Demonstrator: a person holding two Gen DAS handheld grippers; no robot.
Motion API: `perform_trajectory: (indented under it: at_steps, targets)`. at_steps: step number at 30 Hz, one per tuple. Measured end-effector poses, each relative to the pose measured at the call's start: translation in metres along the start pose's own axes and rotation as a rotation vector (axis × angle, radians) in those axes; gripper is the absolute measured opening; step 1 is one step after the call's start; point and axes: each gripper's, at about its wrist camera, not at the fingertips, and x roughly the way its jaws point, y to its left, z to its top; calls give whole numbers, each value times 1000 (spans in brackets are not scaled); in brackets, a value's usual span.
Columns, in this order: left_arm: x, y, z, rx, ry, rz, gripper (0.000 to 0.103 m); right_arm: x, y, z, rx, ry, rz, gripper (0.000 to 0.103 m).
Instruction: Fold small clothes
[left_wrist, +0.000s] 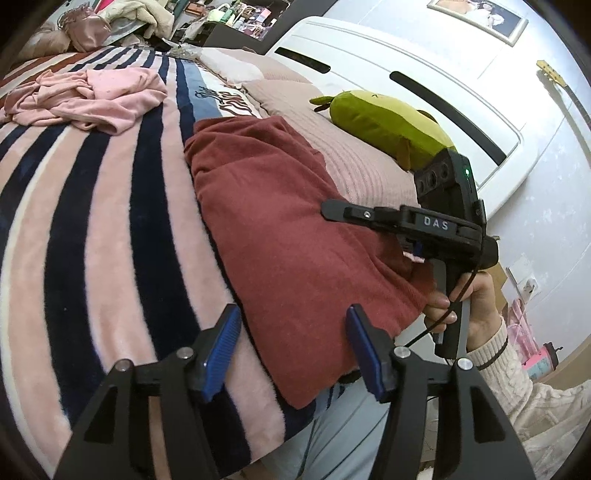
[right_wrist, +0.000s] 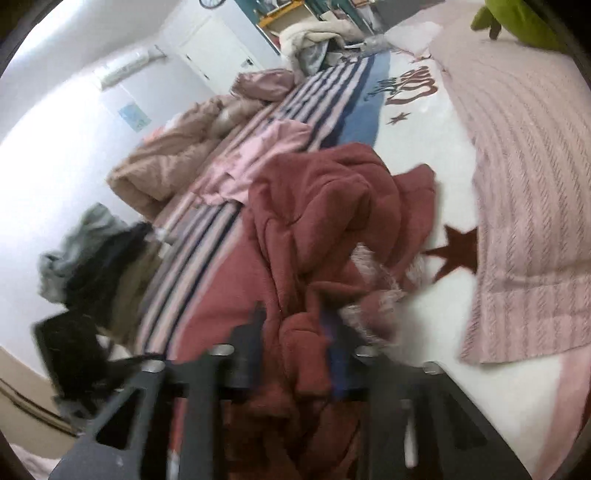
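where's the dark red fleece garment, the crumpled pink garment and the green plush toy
dark red fleece garment (left_wrist: 280, 221), left wrist view, middle of the cloth
crumpled pink garment (left_wrist: 110, 96), left wrist view, its flat upper layer
green plush toy (left_wrist: 384, 122), left wrist view, its body

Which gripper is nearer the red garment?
Right. The right gripper has the red garment bunched between its fingers; the left gripper hangs open at its near edge, holding nothing.
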Motion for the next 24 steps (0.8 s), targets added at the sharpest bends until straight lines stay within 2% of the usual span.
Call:
perform_trajectory:
  at_steps: [3,4,5,6,7,8,9,11,13,16,17,18,19,20,21,24]
  targets:
    - [2,0,2,1,2,2,54,-1,-14,-2,83,-1,50,17]
    - [3,0,2,1,5,4,54,-2,-19,-1,102,4,45,21]
    - [3,0,2,1,6,3,54,-5,-19,1,84,10,3,28]
    - [3,0,1,1,5,2,54,-9,-13,4,32,5,-61,43]
    - [2,0,1,2,6,2,54,-13,-6,7,-17,-10,-109,51]
    - [2,1,1,2,5,3,54,-19,4,12,-75,-43,-158,52]
    - [2,1,1,2,5,3,54,-26,12,19,-105,-76,-172,52]
    - [2,2,1,-5,5,4,54,-30,16,32,-97,-105,-137,53]
    - [2,4,2,-13,2,4,54,-21,15,46,-83,-84,-123,55]
    - [0,2,0,-9,-2,3,54,10,15,59,-98,-3,-177,61]
    - [-1,1,0,-6,-2,3,54,22,17,60,-114,35,-165,61]
    - [-1,0,-1,-2,-2,4,54,31,18,59,-130,64,-152,56]
    - [-1,-1,-1,2,-1,5,54,36,19,59,-150,64,-173,39]
    - [-1,-1,-1,8,1,7,54,38,21,59,-177,57,-227,26]
    - [-1,-2,-1,13,3,9,54,38,21,61,-193,50,-262,7]
    - [1,-3,1,18,9,-4,54,28,15,69,-193,8,-315,6]
